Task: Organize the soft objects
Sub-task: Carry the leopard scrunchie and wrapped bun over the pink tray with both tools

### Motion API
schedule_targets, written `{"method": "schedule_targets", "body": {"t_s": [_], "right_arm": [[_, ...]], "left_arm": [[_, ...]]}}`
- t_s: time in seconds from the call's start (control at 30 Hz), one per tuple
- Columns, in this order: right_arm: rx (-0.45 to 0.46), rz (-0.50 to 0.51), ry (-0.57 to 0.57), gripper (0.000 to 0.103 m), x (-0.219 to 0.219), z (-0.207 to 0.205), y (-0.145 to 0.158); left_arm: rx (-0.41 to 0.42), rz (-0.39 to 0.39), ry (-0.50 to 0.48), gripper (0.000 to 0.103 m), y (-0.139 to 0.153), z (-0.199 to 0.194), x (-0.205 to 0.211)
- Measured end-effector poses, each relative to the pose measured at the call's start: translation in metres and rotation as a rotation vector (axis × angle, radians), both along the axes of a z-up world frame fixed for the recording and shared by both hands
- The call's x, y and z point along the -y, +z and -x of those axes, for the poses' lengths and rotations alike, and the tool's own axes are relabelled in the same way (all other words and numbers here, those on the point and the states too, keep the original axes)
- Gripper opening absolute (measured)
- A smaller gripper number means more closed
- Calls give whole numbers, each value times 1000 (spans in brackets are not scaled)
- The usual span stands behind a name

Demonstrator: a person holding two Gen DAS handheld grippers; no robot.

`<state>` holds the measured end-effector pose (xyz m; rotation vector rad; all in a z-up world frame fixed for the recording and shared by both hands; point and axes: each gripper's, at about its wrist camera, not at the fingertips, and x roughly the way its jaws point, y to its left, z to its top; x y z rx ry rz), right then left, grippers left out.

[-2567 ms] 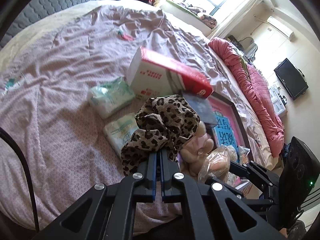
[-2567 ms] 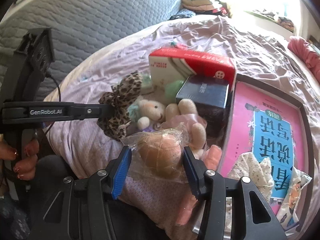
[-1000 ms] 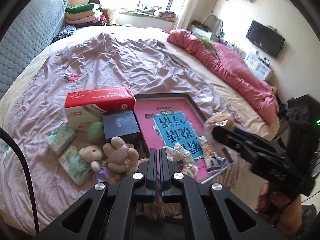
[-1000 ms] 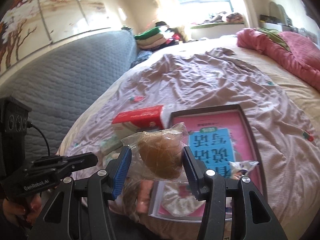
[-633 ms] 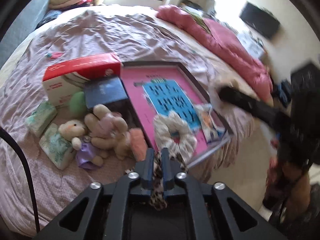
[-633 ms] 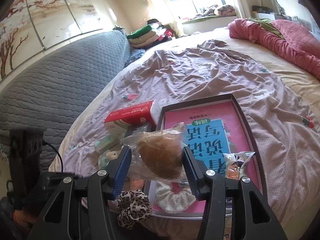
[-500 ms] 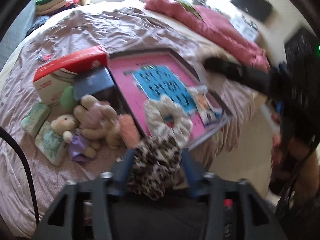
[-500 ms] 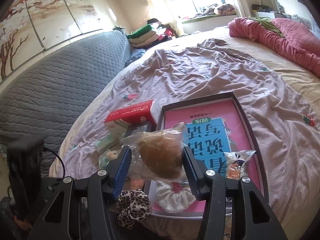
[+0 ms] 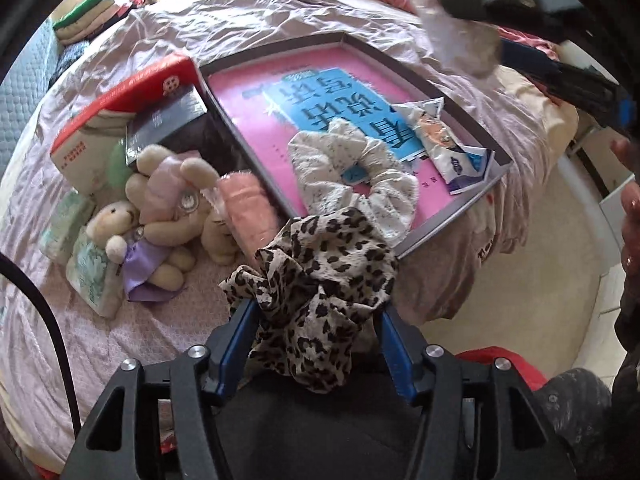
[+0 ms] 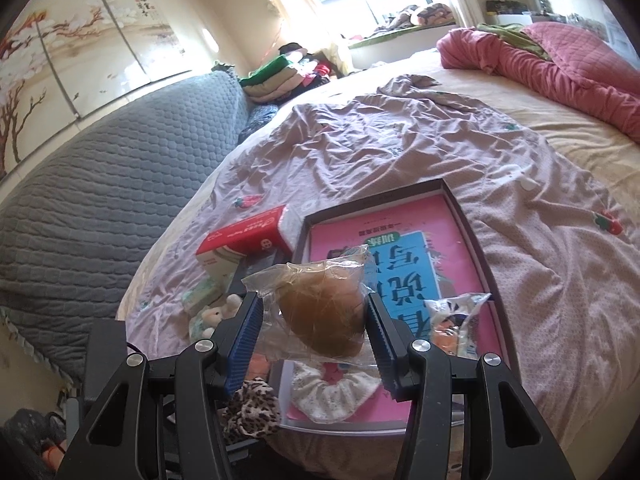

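Note:
A leopard-print scrunchie (image 9: pixel 320 264) lies bunched at the near corner of the dark-rimmed tray (image 9: pixel 272 50), between the wide-apart fingers of my left gripper (image 9: pixel 312 312). The blue pads stand at its sides without squeezing it. My right gripper (image 10: pixel 314 308) is shut on a bun in a clear bag (image 10: pixel 324 312), held in the air above the tray's (image 10: pixel 468 232) near end. A white floral scrunchie (image 9: pixel 360 184) and a snack packet (image 9: pixel 444 140) lie in the tray on a pink book. The leopard scrunchie (image 10: pixel 250 412) also shows low in the right wrist view.
Left of the tray lie two plush toys (image 9: pixel 160 216), a pink roll (image 9: pixel 244 204), tissue packs (image 9: pixel 92 276), a dark box (image 9: pixel 164 128) and a red-and-white carton (image 9: pixel 132 96). The bed edge and floor (image 9: pixel 540 280) are at the right. A pink quilt (image 10: pixel 560 64) lies far back.
My left jaws went from shut on the leopard scrunchie to wide apart, and the gripper sank toward the tray's near corner. The right gripper drifted slightly, still holding the bagged bun.

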<state>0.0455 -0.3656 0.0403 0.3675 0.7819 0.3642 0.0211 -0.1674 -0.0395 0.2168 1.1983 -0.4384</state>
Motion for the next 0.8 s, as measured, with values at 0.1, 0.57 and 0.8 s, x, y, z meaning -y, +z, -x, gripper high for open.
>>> {"method": "schedule_targets", "body": {"t_s": [0.1, 0.57, 0.8], "right_arm": [[0, -5, -13, 54, 6, 1, -2], [10, -14, -63, 54, 31, 0, -2], [-11, 2, -92, 54, 41, 1, -9]], "left_arm": [[-19, 9, 23, 34, -4, -2, -5], [59, 204, 58, 12, 58, -10, -13], [79, 187, 13, 12, 60, -30, 27]]}}
